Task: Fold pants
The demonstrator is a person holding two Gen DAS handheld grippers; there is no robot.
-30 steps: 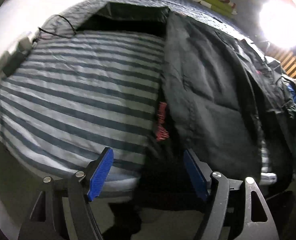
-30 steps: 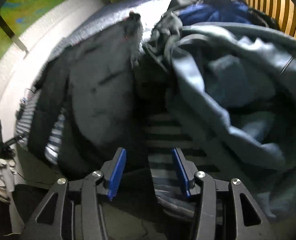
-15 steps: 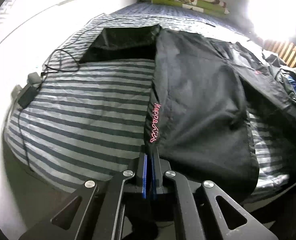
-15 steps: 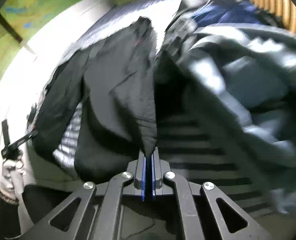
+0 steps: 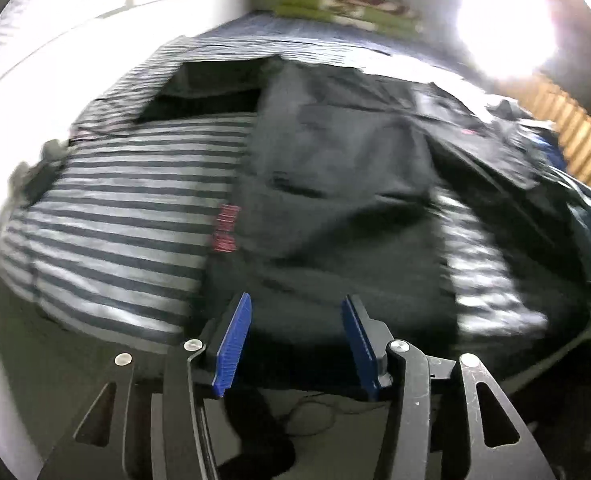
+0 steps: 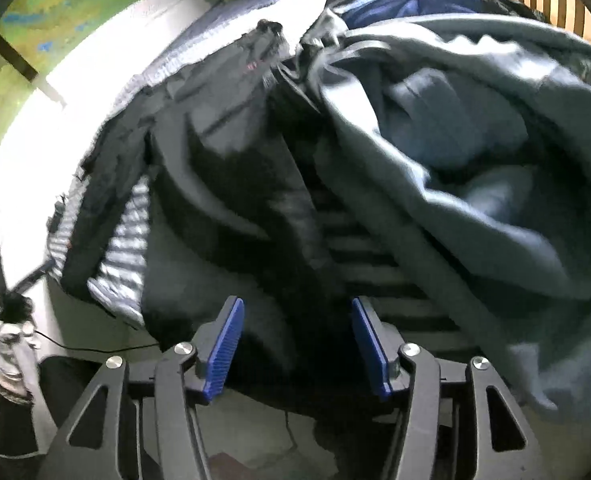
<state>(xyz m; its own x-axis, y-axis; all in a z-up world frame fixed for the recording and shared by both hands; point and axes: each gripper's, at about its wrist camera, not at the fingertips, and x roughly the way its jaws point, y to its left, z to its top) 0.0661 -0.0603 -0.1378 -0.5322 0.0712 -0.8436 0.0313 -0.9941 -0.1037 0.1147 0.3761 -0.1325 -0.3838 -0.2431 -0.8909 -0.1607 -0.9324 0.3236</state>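
- Left wrist view: the left gripper (image 5: 295, 340) is standing wide open and holding nothing. The one pair of black pants (image 5: 335, 184) is lying spread on the striped bedsheet (image 5: 127, 208), its near hem hanging over the bed edge just beyond the two blue pads (image 5: 233, 346). The loose hem is likely sliding off.
- Right wrist view: the right gripper (image 6: 297, 346) is also gaping, empty, above the pants' (image 6: 231, 184) near edge. One grey-blue garment heap (image 6: 475, 152) is crowding close beside; a grasp risks catching it too.

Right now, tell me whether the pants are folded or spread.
Spread: the pants lie lengthwise along the bed, hem hanging over its near edge.
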